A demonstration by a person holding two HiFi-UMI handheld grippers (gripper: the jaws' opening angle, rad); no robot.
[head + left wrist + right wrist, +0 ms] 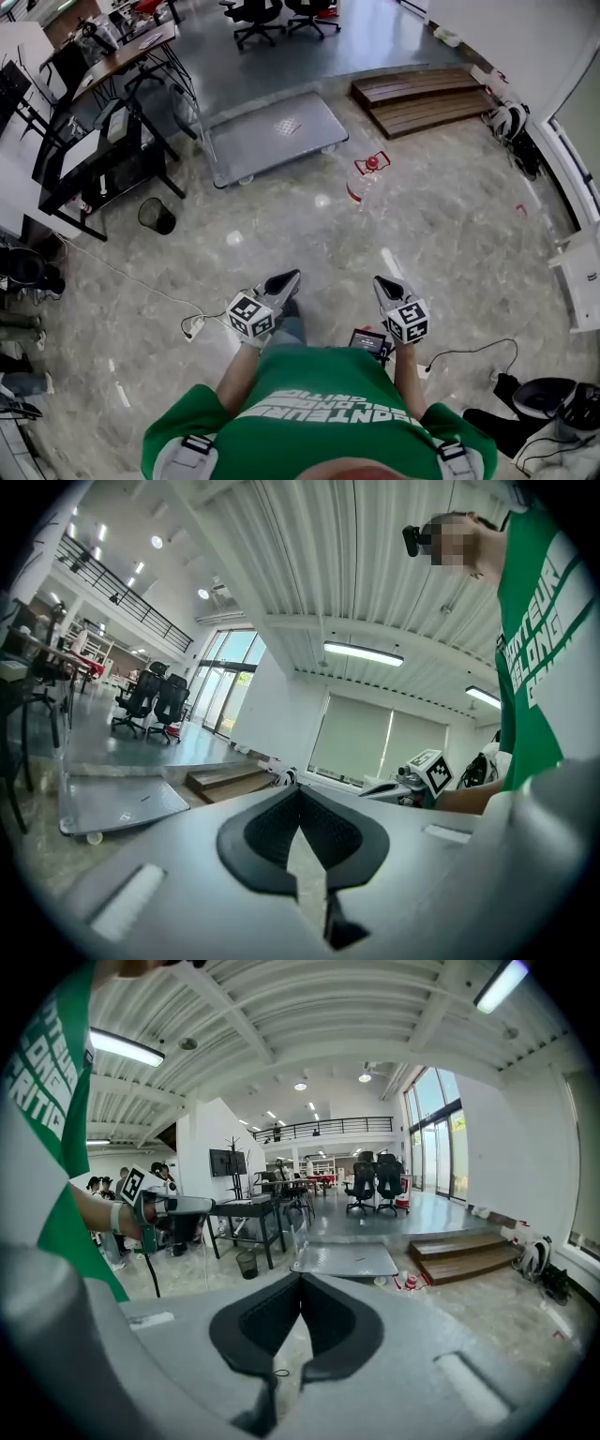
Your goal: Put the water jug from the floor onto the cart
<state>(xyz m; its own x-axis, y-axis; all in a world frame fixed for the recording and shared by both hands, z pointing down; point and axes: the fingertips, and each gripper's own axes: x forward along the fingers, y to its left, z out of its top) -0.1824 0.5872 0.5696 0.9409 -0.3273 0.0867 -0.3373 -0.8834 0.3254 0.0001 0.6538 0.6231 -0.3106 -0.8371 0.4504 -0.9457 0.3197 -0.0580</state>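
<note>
Now, in the head view both tools sit low in the frame, just above the person's green shirt (319,403). The left gripper (287,278) lies lower centre-left and the right gripper (382,281) lower centre-right. They are apart from each other, and both hang over grey marbled floor (450,234).

Jaw state, from each gripper's own view:
- Left gripper (300,794): clenched, with the black pads meeting at the tips and nothing between them.
- Right gripper (300,1281): clenched the same way, tips together and empty.

We find the water jug (366,183) on the floor, upper right of centre in the head view. It is clear, with a red cap and red handle. It stands near the closest right corner of the cart (272,136) and is not on it. It is well apart from both grippers. In the right gripper view it shows as a small red-topped shape (410,1282) right of centre, on the floor by the cart's front edge. It is too small there for us to judge its lean.

The cart is a flat grey platform on wheels, at upper centre of the head view. In the left gripper view it appears at lower left (122,803).

Surroundings:
- Wooden steps (422,98) lie at upper right, beyond the jug.
- A black mesh waste bin (157,216) stands at left, beside dark-framed desks (103,141).
- Office chairs (258,17) stand along the top edge.
</note>
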